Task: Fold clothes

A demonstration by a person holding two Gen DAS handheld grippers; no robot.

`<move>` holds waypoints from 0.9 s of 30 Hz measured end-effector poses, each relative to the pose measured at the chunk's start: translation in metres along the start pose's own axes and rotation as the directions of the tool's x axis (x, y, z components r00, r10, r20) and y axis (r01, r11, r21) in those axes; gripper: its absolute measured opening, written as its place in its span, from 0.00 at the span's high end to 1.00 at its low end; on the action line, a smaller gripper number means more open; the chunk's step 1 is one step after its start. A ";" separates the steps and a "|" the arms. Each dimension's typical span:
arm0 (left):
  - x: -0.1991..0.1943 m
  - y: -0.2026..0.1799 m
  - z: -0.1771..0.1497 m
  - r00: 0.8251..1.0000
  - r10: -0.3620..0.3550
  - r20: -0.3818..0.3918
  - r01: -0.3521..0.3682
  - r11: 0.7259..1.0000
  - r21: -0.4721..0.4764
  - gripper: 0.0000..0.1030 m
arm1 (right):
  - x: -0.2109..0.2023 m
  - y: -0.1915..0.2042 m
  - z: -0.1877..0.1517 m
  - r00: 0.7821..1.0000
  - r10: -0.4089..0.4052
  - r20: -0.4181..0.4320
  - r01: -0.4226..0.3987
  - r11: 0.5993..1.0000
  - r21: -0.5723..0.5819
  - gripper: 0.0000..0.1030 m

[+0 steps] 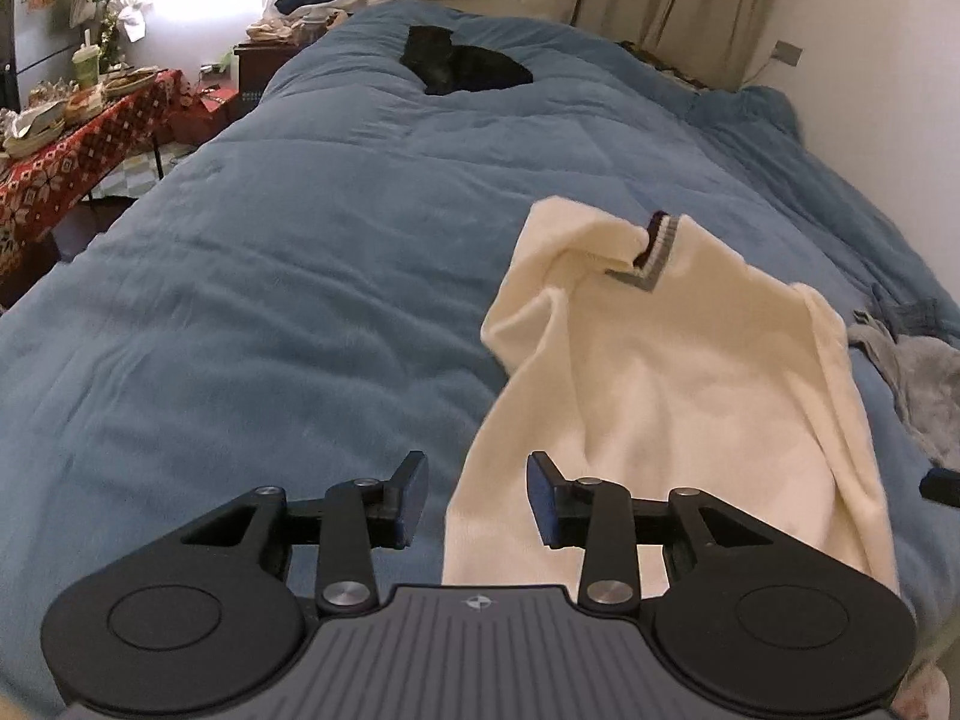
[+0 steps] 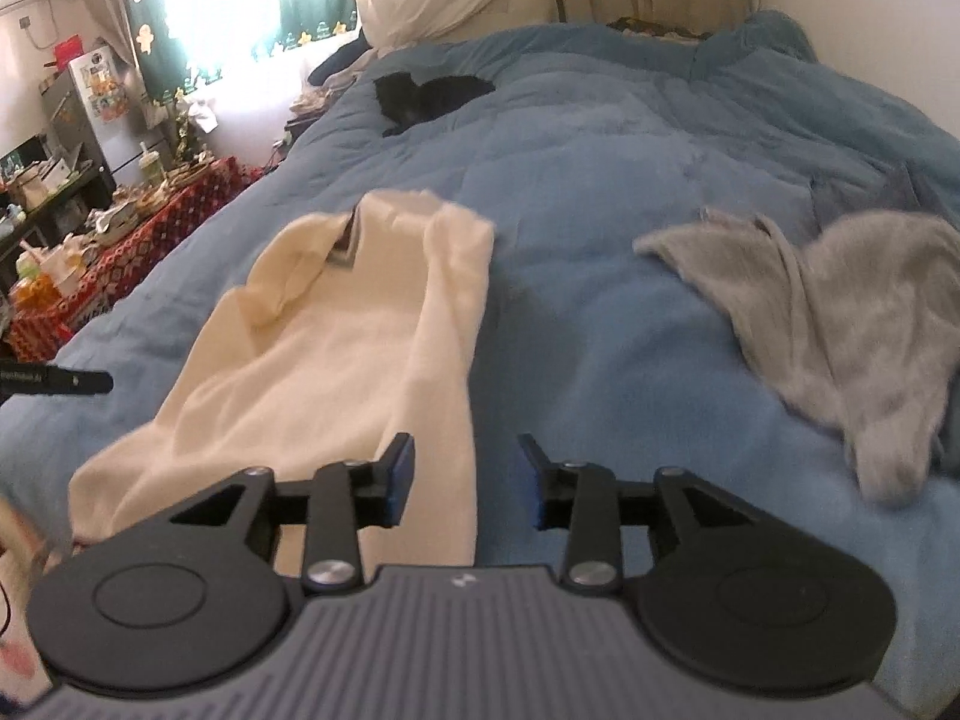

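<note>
Left wrist view looks along the left claw (image 1: pixel 477 495), its two fingers spread apart with nothing between them, poised over the near left edge of a cream V-neck sweater (image 1: pixel 678 396) that lies lengthwise on a blue duvet (image 1: pixel 270 300). Right wrist view shows the right claw (image 2: pixel 465 480) likewise released and empty, over the same sweater's near right edge (image 2: pixel 336 372).

Both long sides of the sweater seem turned inward, so it lies as a narrow strip with the striped collar (image 1: pixel 651 252) at the far end; the hem end is nearest. Whether this is a half-made fold or a loose lie awaiting one, the pictures do not settle. If a fold across the length is in hand, it would go best with each claw pinching one near corner through all layers, lifting level, and laying hem toward collar without dragging the soft knit.

A rumpled grey garment (image 2: pixel 840 324) lies apart to the right, and a dark garment (image 1: pixel 462 66) sits far up the bed. No basket, box or other container for clothes shows in either view.
</note>
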State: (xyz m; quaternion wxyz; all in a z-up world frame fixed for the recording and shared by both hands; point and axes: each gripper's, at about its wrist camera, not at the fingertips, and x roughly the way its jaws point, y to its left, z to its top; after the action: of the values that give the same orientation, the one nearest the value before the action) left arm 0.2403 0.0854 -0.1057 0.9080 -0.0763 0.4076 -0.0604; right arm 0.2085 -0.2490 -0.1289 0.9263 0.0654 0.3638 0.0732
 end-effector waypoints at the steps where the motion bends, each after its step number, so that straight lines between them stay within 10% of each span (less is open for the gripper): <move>1: 0.007 -0.002 0.004 1.000 -0.004 0.000 0.004 1.000 0.001 0.65 | 0.008 0.002 0.008 1.000 -0.007 0.007 0.007 1.000 -0.011 0.55; 10: 0.073 -0.026 0.035 1.000 -0.008 0.016 0.007 0.998 0.069 0.55 | 0.088 0.027 0.055 0.999 -0.039 0.024 0.042 0.994 -0.105 0.42; 14: 0.101 -0.034 0.034 0.999 -0.002 -0.043 0.005 0.997 0.081 0.51 | 0.117 0.032 0.058 0.997 -0.071 0.003 0.071 0.988 -0.134 0.59; 15: 0.106 -0.035 0.032 0.999 0.005 -0.051 -0.001 0.996 0.084 0.52 | 0.120 0.032 0.056 0.996 -0.084 0.002 0.083 0.986 -0.141 0.82; 18: 0.109 -0.036 0.024 0.999 0.017 -0.044 -0.013 0.994 0.110 0.95 | 0.125 0.031 0.048 0.992 -0.127 0.004 0.126 0.978 -0.166 0.90; 27: 0.060 0.005 0.005 0.999 0.041 0.009 -0.041 0.999 0.007 0.96 | 0.079 -0.017 0.033 0.984 -0.173 0.040 0.174 0.984 -0.028 0.94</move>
State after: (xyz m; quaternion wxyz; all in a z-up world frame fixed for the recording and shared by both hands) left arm 0.2839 0.0806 -0.1477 0.9111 -0.0647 0.4049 -0.0428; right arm 0.2900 -0.2537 -0.1606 0.9368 0.0202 0.3493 -0.0034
